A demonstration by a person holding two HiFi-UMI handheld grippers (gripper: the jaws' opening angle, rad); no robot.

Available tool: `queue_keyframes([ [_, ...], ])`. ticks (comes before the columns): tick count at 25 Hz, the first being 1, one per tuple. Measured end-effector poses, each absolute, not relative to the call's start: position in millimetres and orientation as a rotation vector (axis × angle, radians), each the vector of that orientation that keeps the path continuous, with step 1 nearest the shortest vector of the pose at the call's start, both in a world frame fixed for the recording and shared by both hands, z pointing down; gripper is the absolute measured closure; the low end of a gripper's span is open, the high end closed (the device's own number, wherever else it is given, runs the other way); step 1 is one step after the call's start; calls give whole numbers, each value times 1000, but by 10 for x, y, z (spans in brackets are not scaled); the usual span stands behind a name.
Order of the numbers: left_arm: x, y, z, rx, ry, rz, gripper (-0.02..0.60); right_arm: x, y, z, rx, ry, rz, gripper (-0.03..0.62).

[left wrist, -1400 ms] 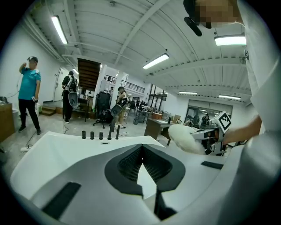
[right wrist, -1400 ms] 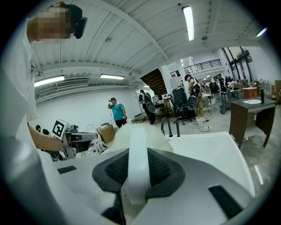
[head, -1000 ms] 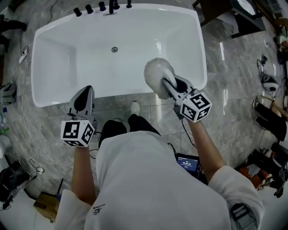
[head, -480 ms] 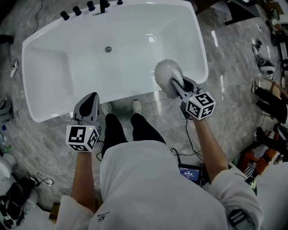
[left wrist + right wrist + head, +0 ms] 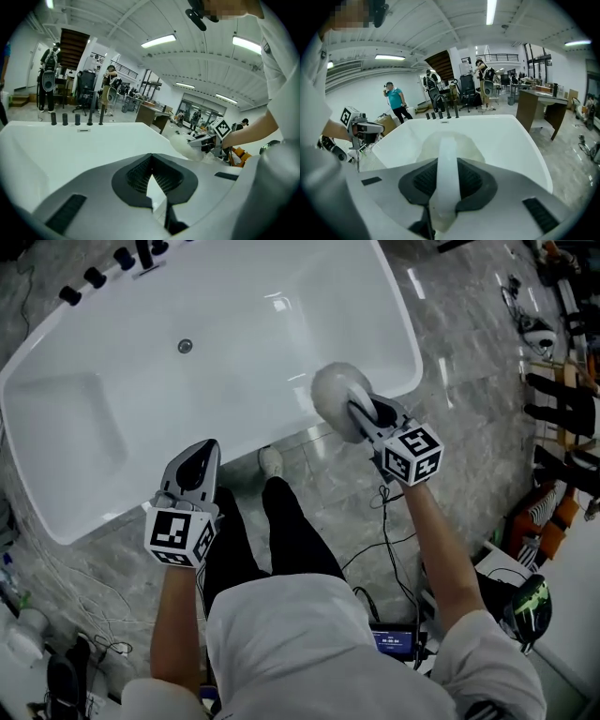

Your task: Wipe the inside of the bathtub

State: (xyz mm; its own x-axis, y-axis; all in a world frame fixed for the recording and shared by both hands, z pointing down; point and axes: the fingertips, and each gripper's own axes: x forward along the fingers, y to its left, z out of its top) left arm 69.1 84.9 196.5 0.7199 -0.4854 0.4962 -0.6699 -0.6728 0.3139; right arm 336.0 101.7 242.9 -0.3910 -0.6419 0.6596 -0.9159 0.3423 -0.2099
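Right claw [image 5: 362, 414] grips fluffy round duster [image 5: 333, 393] above glossy white bathtub [image 5: 234, 362]; left claw [image 5: 204, 454] closed, empty

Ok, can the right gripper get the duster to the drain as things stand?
Probably, with a stretch: the right gripper holds the duster at the near rim, and nothing lies in the bathtub between it and the drain.
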Motion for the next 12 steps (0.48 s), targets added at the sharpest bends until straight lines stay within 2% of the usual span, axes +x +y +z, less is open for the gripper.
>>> queue_keyframes([
  [12, 1678, 801, 2539, 2493, -685, 556, 571, 3962, 1044, 2957, 1359, -2082, 780, 499],
])
